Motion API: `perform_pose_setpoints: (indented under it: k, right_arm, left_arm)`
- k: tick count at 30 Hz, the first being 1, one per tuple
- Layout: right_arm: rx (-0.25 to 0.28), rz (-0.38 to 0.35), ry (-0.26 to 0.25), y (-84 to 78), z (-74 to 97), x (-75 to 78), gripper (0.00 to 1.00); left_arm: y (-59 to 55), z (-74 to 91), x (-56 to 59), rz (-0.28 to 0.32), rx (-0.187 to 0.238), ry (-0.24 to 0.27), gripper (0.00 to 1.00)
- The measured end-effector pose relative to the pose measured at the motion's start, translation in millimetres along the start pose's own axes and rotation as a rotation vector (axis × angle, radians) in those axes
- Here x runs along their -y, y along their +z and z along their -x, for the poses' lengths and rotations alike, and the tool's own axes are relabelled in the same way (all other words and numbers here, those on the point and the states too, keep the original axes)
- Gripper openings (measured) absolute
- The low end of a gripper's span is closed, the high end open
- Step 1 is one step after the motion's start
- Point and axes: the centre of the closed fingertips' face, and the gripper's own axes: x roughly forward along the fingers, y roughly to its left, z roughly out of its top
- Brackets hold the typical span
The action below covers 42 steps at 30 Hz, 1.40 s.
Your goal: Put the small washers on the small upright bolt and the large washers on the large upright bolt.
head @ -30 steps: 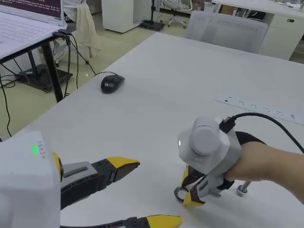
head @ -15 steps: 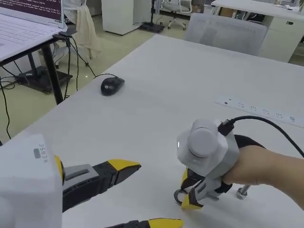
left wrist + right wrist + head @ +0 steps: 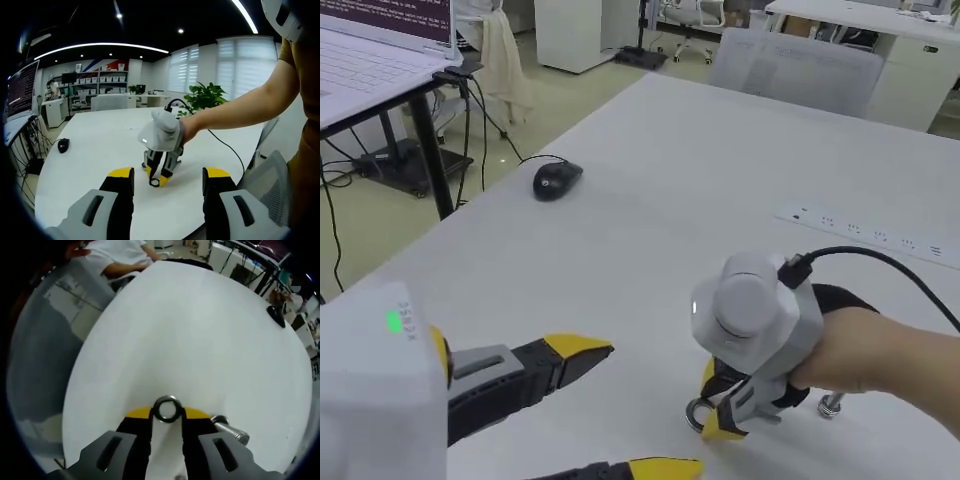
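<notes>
My right gripper points down at the white table, held by a hand at the lower right. It is shut on a metal washer, which hangs just above the tabletop. In the right gripper view the washer sits as a ring between the yellow tips of my right gripper. A bolt stands close on the right, and it also appears behind the hand as the bolt. My left gripper is open at the lower left with nothing in it. The left gripper faces the right gripper.
A black mouse with its cord lies at the table's left edge. A white power strip lies at the far right. A grey chair stands behind the table, and a laptop sits on a side desk at the left.
The right gripper with the washer has sunk slightly toward the table. The left gripper stays where it was.
</notes>
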Motion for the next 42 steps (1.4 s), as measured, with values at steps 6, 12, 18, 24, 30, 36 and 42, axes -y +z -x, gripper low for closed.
perform_pose_setpoints:
  k: [6, 12, 18, 24, 30, 36, 42]
  right_arm:
    - [-0.001, 0.001, 0.007, -0.1, 0.9, -1.5, 0.22]
    - [0.007, -0.004, 0.006, -2.5, 4.2, -2.9, 0.22]
    - [0.016, -0.024, -0.009, -8.3, 12.6, -0.1, 0.22]
    - [0.007, -0.040, -0.031, -18.1, 23.8, 2.7, 0.22]
    - [0.004, -0.054, -0.063, -24.8, 38.8, 8.6, 0.22]
    - [0.016, -0.073, -0.107, -28.9, 57.9, 19.9, 0.22]
    - [0.013, -0.077, -0.147, -32.6, 74.5, 31.2, 0.22]
  left_arm:
    - [-0.4, 0.0, -1.7, -0.002, -0.002, 0.004, 0.54]
    - [0.2, -2.1, -0.4, -0.003, -0.004, -0.001, 0.54]
    - [1.9, -3.3, 0.6, -0.005, -0.002, -0.007, 0.54]
    - [1.8, -4.1, 2.6, -0.011, -0.007, -0.017, 0.54]
    - [1.6, -5.2, 4.8, -0.018, -0.010, -0.026, 0.54]
    - [3.0, -6.3, 7.0, -0.025, -0.012, -0.037, 0.54]
    - [4.5, -7.3, 8.2, -0.028, -0.009, -0.041, 0.54]
